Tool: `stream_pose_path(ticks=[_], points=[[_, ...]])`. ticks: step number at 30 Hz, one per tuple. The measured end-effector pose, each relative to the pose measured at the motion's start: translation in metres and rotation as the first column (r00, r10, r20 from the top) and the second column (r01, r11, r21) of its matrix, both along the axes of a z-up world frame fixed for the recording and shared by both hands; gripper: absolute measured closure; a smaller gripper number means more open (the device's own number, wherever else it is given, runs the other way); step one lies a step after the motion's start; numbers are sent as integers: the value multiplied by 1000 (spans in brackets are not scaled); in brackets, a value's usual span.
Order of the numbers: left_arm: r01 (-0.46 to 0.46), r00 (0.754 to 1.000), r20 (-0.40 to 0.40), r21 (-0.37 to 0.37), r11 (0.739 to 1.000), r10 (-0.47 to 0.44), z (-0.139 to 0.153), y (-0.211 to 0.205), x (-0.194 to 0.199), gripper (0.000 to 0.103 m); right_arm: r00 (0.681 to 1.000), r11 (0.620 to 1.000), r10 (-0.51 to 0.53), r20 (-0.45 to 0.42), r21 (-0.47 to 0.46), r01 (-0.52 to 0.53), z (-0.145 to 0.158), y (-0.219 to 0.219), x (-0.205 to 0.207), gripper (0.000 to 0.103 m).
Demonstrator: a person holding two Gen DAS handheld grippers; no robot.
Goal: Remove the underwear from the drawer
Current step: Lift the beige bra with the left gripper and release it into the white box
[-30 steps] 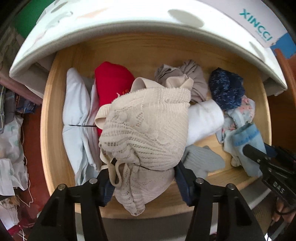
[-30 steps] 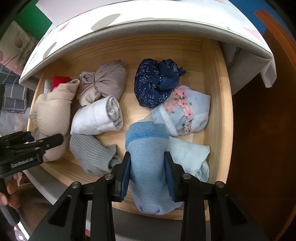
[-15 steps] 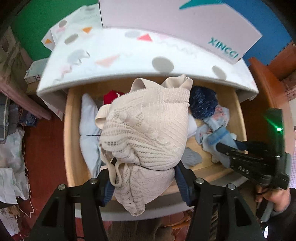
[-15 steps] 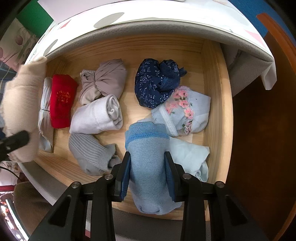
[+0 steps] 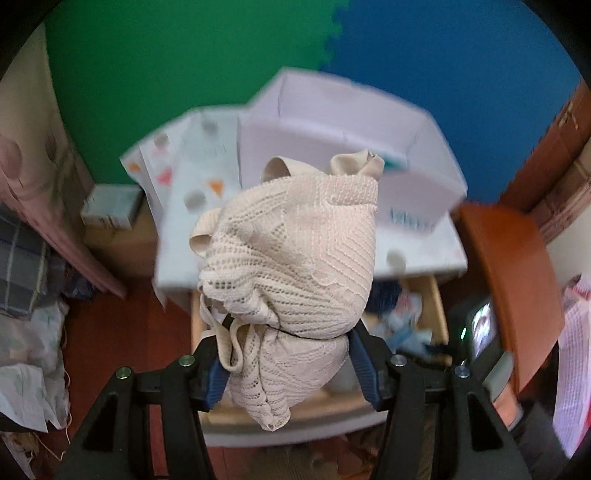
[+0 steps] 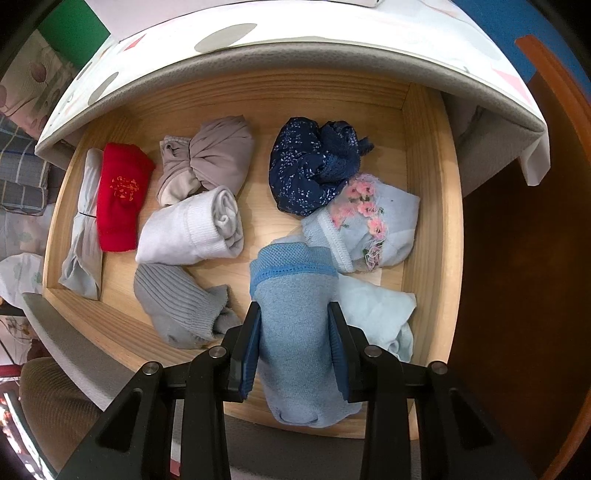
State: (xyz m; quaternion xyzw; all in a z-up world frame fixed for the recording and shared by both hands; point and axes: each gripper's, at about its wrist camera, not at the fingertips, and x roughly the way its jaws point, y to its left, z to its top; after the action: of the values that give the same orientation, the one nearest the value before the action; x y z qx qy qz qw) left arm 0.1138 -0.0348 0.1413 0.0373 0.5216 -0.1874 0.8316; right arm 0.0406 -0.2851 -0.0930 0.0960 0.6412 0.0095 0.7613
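My left gripper (image 5: 288, 365) is shut on a cream lace underwear bundle (image 5: 291, 258) and holds it high above the open wooden drawer (image 5: 437, 306), which lies far below and blurred. My right gripper (image 6: 293, 350) is shut on a rolled light blue garment (image 6: 295, 317) at the drawer's front, low inside the drawer (image 6: 432, 206). The drawer holds several more rolled pieces: red (image 6: 122, 199), white (image 6: 192, 229), taupe (image 6: 207, 158), navy floral (image 6: 314, 166), pale blue with pink flowers (image 6: 369, 221) and grey ribbed (image 6: 177, 306).
A white cabinet top with coloured spots (image 6: 258, 29) overhangs the drawer's back. A white open box (image 5: 332, 122) stands on it. A brown wooden chair (image 5: 506, 273) is at the right. Bedding and papers (image 5: 26, 332) lie at the left. The right gripper's body (image 5: 476, 332) shows lower right.
My left gripper has lifted the cream bundle up and back, far out of the drawer. My right gripper has stayed shut on the light blue garment, without moving.
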Motion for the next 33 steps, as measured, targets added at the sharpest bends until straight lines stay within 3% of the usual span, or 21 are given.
stream_pose_path(ticks=[7,11,15,20,25,33], points=[[-44,985,165,-84,995,58,74,0,51,45,1000,1000,8,0,-12,-8,0,2,0,72],[-31,976,212,-111,993,54,97,-16,86,45,1000,1000,7,0,-12,-7,0,2,-1,72],[-13,970,240,-124,992,43,101,-37,127,45,1000,1000,7,0,-11,-7,0,1,-1,72],[12,975,220,-101,995,10,80,-66,181,45,1000,1000,3,2,6,-3,-1,-1,-1,72],[1,989,147,-61,998,8,34,-95,225,45,1000,1000,14,2,-4,-14,0,-1,-1,72],[-48,998,43,42,998,46,-36,-108,242,45,1000,1000,17,2,-2,-17,0,2,0,72]])
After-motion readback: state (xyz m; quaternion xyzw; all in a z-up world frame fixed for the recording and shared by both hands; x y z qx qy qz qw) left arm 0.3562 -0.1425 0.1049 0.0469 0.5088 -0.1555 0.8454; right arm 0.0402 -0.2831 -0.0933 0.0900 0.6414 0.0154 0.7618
